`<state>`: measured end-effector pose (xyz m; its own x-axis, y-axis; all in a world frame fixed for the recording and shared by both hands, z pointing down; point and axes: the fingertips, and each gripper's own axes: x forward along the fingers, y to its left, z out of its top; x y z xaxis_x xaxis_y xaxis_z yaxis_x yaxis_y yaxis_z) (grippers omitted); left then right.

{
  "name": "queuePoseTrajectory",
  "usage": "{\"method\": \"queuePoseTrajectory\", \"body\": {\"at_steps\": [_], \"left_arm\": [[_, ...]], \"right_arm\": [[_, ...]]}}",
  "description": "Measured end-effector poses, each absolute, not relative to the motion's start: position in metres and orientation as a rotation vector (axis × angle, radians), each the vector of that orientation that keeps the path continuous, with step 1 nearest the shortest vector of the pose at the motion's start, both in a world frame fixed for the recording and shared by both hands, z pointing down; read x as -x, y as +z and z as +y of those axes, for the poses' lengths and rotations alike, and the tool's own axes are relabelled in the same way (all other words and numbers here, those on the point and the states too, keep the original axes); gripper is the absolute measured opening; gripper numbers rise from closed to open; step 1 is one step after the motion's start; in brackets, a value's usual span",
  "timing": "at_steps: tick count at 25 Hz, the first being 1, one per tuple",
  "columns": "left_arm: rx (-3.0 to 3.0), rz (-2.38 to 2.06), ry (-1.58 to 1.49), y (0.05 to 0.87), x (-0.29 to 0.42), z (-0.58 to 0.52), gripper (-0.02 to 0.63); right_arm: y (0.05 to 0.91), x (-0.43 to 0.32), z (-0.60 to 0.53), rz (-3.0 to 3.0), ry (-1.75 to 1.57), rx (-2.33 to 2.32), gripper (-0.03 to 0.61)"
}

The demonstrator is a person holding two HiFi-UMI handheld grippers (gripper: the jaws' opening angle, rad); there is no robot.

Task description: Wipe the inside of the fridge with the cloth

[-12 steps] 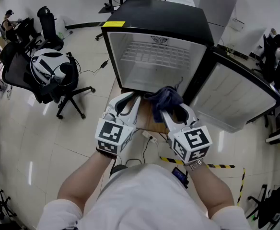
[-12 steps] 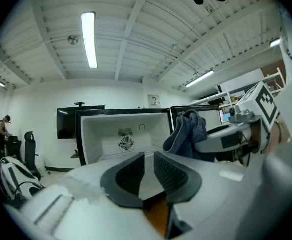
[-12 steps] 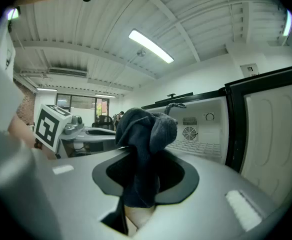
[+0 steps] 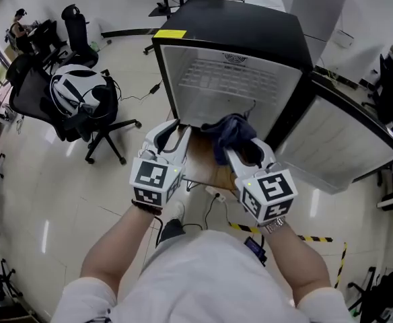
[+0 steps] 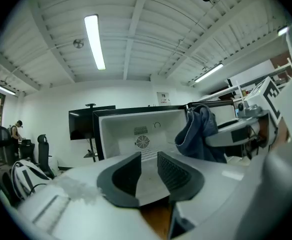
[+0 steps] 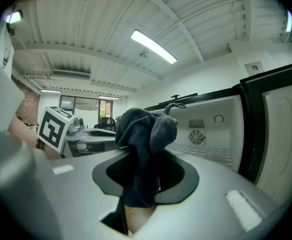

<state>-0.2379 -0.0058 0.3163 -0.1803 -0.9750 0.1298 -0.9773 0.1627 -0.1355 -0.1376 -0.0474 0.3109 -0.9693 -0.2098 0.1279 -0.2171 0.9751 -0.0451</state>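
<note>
The cloth (image 6: 145, 144) is clamped between the jaws of the right gripper (image 4: 241, 148), bunched above them and hanging below, just short of the open fridge (image 4: 237, 25) ahead. The left gripper (image 5: 148, 170) is held beside it, jaws slightly apart with nothing between them. The cloth is judged soft, light and limp, so a gathered bunch is best pinched, leaving a loose fold for wiping. The pinch itself is shown plainly only in the right gripper view. The head view alone shows both grippers side by side.
</note>
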Motion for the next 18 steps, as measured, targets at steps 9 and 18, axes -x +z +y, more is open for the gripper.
{"method": "queuePoseTrajectory", "body": {"at_steps": [9, 18], "left_arm": [[-1.929, -2.394, 0.351, 0.326, 0.328, -0.026, 0.115], [-1.987, -2.312, 0.395, 0.344, 0.395, -0.067, 0.138]], "right_arm": [[0.299, 0.210, -0.062, -3.008, 0.065, -0.360, 0.112], [0.301, 0.297, -0.089, -3.003, 0.038, -0.412, 0.112]]}}
